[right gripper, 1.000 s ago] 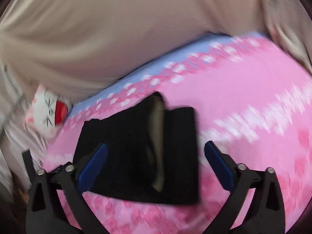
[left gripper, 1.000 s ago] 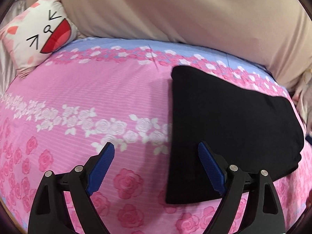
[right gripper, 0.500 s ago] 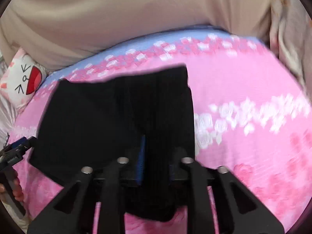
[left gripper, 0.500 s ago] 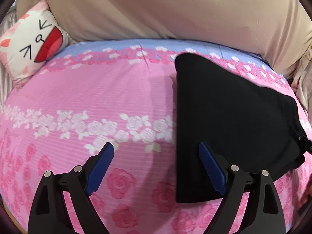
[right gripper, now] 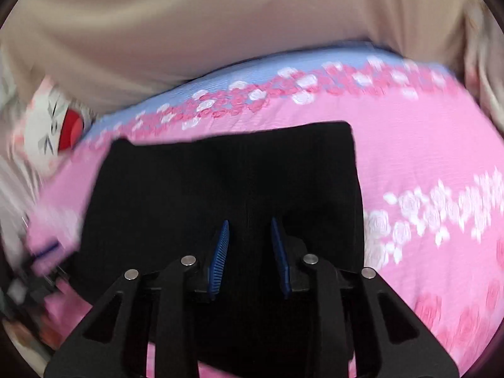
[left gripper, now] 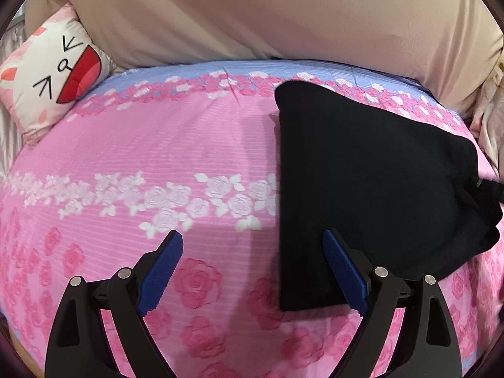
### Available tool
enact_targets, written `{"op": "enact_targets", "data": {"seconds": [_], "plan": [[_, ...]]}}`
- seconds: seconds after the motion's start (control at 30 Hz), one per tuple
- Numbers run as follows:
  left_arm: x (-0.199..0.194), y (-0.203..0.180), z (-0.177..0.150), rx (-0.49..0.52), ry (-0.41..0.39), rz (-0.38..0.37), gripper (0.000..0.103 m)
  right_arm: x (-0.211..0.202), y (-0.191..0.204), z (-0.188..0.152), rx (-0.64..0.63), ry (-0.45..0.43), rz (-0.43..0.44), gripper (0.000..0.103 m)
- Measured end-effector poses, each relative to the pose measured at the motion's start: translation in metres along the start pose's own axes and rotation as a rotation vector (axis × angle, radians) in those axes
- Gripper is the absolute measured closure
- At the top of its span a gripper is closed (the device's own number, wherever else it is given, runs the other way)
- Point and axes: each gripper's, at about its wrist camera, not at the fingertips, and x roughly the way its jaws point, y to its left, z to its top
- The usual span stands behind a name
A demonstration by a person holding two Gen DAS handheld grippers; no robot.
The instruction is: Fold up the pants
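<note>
Already the pants [left gripper: 371,182] lie as a compact black slab on the pink floral bedspread [left gripper: 157,145], so most of the folding looks done; judging by the bunched, raised edge at their far right in the left wrist view, a last fold or a smoothing pass may remain. The right gripper [right gripper: 249,252] sits over the dark fabric with its blue pads close together and easing apart; black cloth fills the gap, but whether the pads press on it I cannot tell. The left gripper [left gripper: 252,271] hangs wide apart, empty, just above the spread beside the pants' near corner. Behind the bed a beige quilt [left gripper: 283,12] is heaped, and a cat-face cushion [left gripper: 53,78] rests at the far left corner
</note>
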Motion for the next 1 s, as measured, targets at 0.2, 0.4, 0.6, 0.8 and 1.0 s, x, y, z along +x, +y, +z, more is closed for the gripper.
{"op": "enact_targets", "data": {"seconds": [0.2, 0.4, 0.6, 0.8, 1.0], "plan": [[-0.005, 0.017, 0.003, -0.049, -0.006, 0.011, 0.016, 0.022, 0.118, 0.029, -0.272, 0.061, 0.182, 0.057], [-0.009, 0.027, 0.0, -0.029, 0.017, 0.044, 0.016, 0.135, 0.177, 0.031, -0.363, 0.24, 0.146, 0.055], [-0.01, 0.044, 0.0, -0.05, 0.036, 0.063, 0.016, 0.17, 0.208, 0.022, -0.484, 0.231, 0.011, 0.043], [-0.003, 0.05, -0.002, -0.059, 0.062, 0.062, 0.016, 0.145, 0.206, 0.026, -0.435, 0.185, 0.075, 0.045], [-0.003, 0.049, -0.004, -0.053, 0.068, 0.078, 0.016, 0.156, 0.207, 0.025, -0.45, 0.186, 0.055, 0.041]]}}
